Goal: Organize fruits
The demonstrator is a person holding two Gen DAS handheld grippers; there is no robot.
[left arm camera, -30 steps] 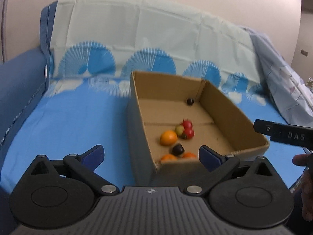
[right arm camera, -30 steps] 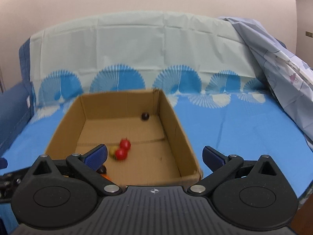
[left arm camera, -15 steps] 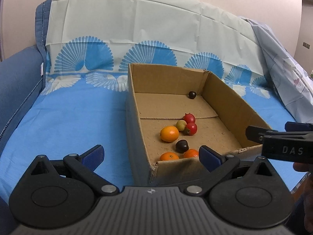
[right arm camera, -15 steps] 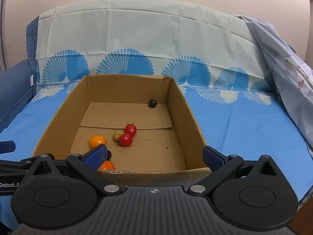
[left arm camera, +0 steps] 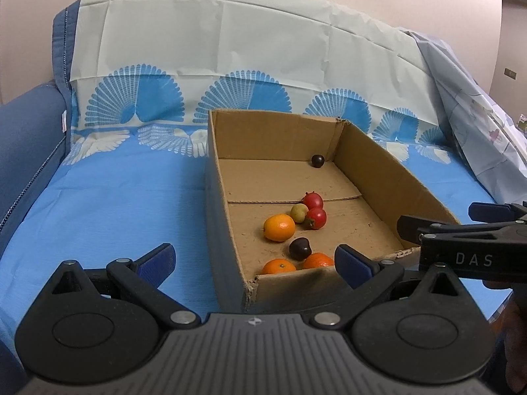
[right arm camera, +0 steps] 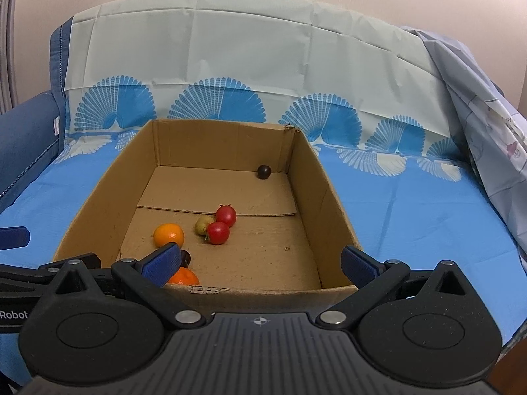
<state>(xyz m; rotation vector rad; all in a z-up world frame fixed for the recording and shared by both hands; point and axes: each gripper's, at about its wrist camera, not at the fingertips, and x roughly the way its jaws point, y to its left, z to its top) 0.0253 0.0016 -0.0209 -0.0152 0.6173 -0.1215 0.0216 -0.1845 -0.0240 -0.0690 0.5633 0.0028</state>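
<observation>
An open cardboard box (left arm camera: 388, 177) (right arm camera: 329, 197) lies on a blue cloth. Inside are an orange (left arm camera: 279, 227) (right arm camera: 169, 234), two red fruits (left arm camera: 316, 218) (right arm camera: 218, 232), a small yellow-green fruit (left arm camera: 299, 212) (right arm camera: 203, 224), a dark fruit near the front (left arm camera: 299, 249), two more oranges at the front wall (left arm camera: 279, 266) (left arm camera: 318, 260), and a dark fruit in the far corner (left arm camera: 318, 160) (right arm camera: 264, 171). My left gripper (left arm camera: 253, 258) is open and empty before the box's front left corner. My right gripper (right arm camera: 260, 261) is open and empty above the box's front wall.
The blue patterned cloth (left arm camera: 125, 204) covers a sofa seat and back. A blue armrest (left arm camera: 23, 131) stands at the left. A pale sheet (right arm camera: 477, 105) hangs at the right. The right gripper's body shows in the left wrist view (left arm camera: 467, 247).
Both cameras have risen and pulled back a little, so more of the box's inside and its fruits shows. The fruits have not moved. Both grippers stay open.
</observation>
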